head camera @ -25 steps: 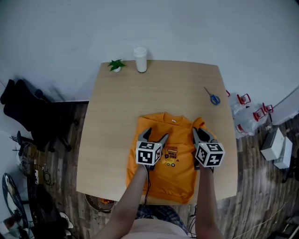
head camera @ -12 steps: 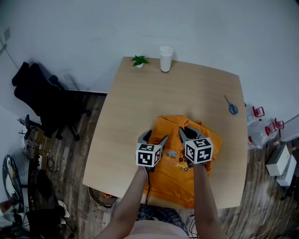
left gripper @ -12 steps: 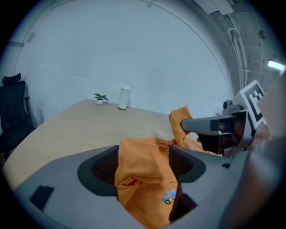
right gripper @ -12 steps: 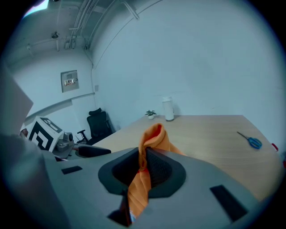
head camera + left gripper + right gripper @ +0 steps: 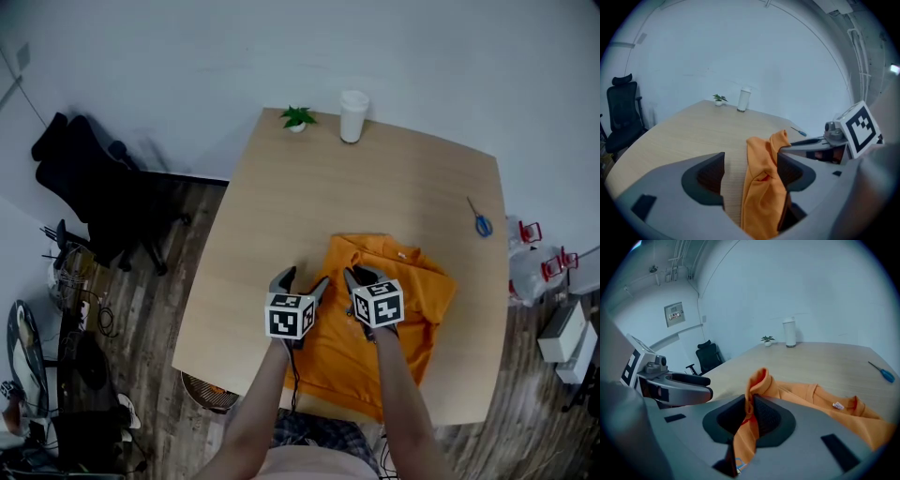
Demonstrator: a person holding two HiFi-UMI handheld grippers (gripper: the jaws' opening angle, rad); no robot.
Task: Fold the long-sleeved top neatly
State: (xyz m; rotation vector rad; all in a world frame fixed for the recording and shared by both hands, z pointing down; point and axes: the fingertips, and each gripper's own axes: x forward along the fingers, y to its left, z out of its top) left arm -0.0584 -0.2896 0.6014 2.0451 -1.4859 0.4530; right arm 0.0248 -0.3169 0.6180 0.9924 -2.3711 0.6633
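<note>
Looking down on a wooden table point(image 5: 309, 206). An orange long-sleeved top point(image 5: 412, 295) lies bunched on the near right part of the table, partly lifted and not yet folded.

The right gripper point(image 5: 361, 273) is clamped on a raised fold of the cloth. The left gripper point(image 5: 302, 278), just beside it, has its 2 jaws spread. A hanging pleat of the same cloth lies between them against 1 pad, not pinched.

The top looks light, soft and limp. It will likely sag and crease from a single hold, so 2 holds set well apart along a seam or hem should carry it best.

Its lower hem comes close to the near table edge and could slip over. Bare tabletop lies open to the left and beyond the top. A small plant point(image 5: 297, 117) and a white cup point(image 5: 353, 103) stand at the far edge, and blue scissors point(image 5: 482, 225) lie near the right edge. All 3 are well apart from the cloth.
</note>
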